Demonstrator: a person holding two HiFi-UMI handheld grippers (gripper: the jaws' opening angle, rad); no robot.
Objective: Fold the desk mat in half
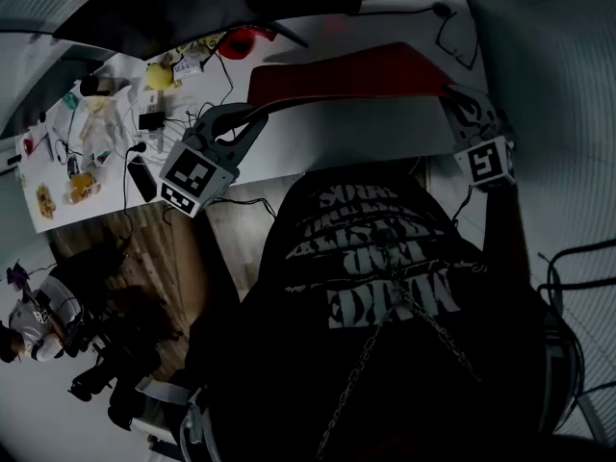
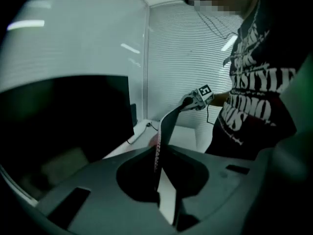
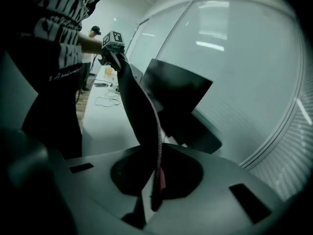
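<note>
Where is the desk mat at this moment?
In the head view the desk mat is raised over the white desk, its near edge clamped at either end by the left gripper and the right gripper.

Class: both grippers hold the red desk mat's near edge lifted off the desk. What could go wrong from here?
The left gripper and right gripper pinch only corners of the desk mat, so one might slip free. The mat hangs slack between them, so its edges may land misaligned.
</note>
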